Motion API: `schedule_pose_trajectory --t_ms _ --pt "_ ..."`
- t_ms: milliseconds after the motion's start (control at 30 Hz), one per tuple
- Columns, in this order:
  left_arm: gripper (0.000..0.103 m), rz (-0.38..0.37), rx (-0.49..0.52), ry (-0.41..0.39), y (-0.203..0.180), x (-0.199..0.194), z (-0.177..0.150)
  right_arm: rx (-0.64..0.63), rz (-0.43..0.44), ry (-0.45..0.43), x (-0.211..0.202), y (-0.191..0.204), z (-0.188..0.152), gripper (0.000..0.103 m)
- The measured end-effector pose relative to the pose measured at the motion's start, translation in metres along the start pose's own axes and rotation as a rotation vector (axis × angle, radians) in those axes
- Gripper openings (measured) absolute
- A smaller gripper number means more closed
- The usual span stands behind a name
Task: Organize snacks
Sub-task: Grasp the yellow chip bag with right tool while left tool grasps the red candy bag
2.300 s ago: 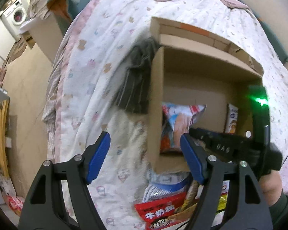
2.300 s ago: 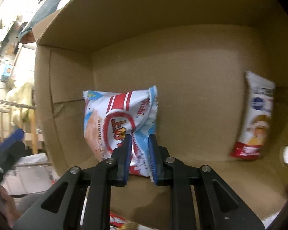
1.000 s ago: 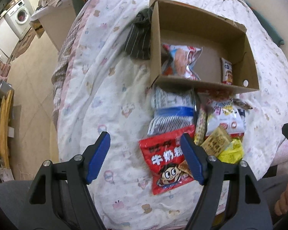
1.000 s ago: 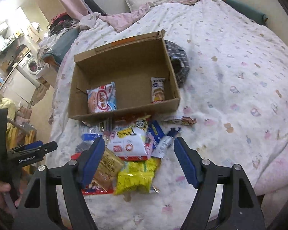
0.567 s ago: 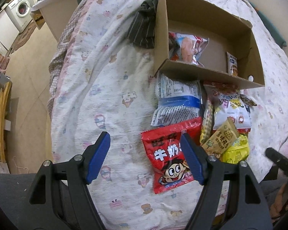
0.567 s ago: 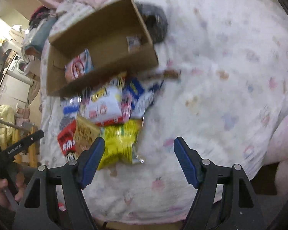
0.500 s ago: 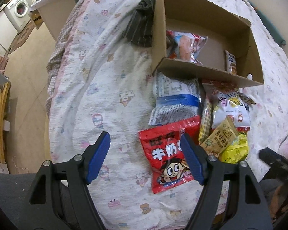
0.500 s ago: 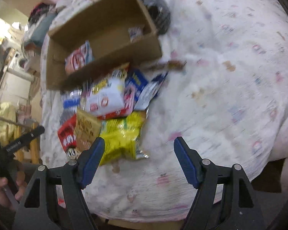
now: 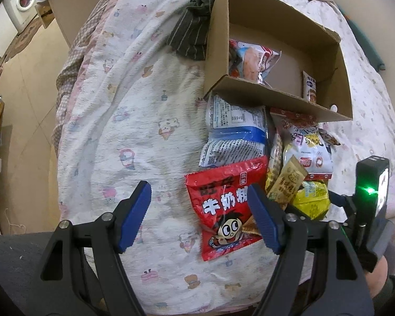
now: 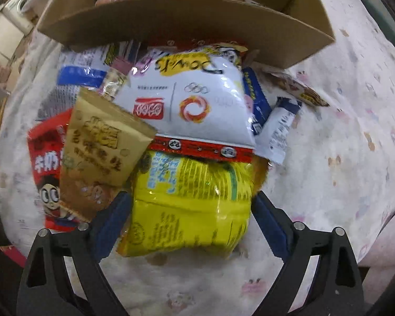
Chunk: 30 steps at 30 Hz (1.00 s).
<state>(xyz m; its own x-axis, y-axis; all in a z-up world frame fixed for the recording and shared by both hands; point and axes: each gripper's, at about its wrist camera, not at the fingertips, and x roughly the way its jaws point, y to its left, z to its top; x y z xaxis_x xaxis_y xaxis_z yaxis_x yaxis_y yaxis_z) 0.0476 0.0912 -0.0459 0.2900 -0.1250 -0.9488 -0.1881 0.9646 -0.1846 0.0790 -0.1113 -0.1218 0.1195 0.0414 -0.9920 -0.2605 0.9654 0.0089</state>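
An open cardboard box (image 9: 218, 52) lies on the bed with a shrimp-chip bag (image 9: 252, 60) and a small snack pack (image 9: 309, 89) inside. In front of it is a pile of snacks. My right gripper (image 10: 191, 197) points straight down and its jaws are opening. They straddle a yellow bag (image 10: 192, 184) at the near end of the pile, and the pads do not press on it. A white bag (image 10: 192, 100) and a brown pouch (image 10: 102, 152) overlap the yellow bag. My left gripper (image 9: 197, 192) hangs open above the sheet, its right finger over a red bag (image 9: 223, 210).
A blue-and-white bag (image 9: 234, 139) lies against the box front. Small blue wrappers (image 10: 276, 131) sit right of the pile. A dark striped cloth (image 9: 194, 34) lies left of the box. The bed edge drops to the floor (image 9: 26, 105) on the left, with a washing machine (image 9: 21, 5) beyond.
My right gripper has dropped from high over the bed to just above the snack pile, and its jaws now stand wider, either side of the yellow bag. The left view has barely shifted.
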Motion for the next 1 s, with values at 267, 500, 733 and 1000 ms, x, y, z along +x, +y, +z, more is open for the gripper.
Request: schedule_pose_trajectory --t_ms 267,500,733,1000 --pt "0.072 0.017 -0.048 0.021 0.008 0.006 0.002 -0.023 0.064 0.011 -0.003 -0.014 -0.005 0.073" --pt "0.072 0.042 -0.067 0.055 0.012 0.019 0.003 0.001 0.116 -0.051 -0.047 -0.044 -0.021 0.072" --pt "0.072 0.084 -0.15 0.201 0.012 0.065 -0.006 0.074 0.24 -0.195 -0.101 -0.08 -0.035 0.072" --pt "0.073 0.119 -0.122 0.212 -0.041 0.095 -0.026 0.198 0.311 -0.23 -0.083 -0.102 -0.037 0.072"
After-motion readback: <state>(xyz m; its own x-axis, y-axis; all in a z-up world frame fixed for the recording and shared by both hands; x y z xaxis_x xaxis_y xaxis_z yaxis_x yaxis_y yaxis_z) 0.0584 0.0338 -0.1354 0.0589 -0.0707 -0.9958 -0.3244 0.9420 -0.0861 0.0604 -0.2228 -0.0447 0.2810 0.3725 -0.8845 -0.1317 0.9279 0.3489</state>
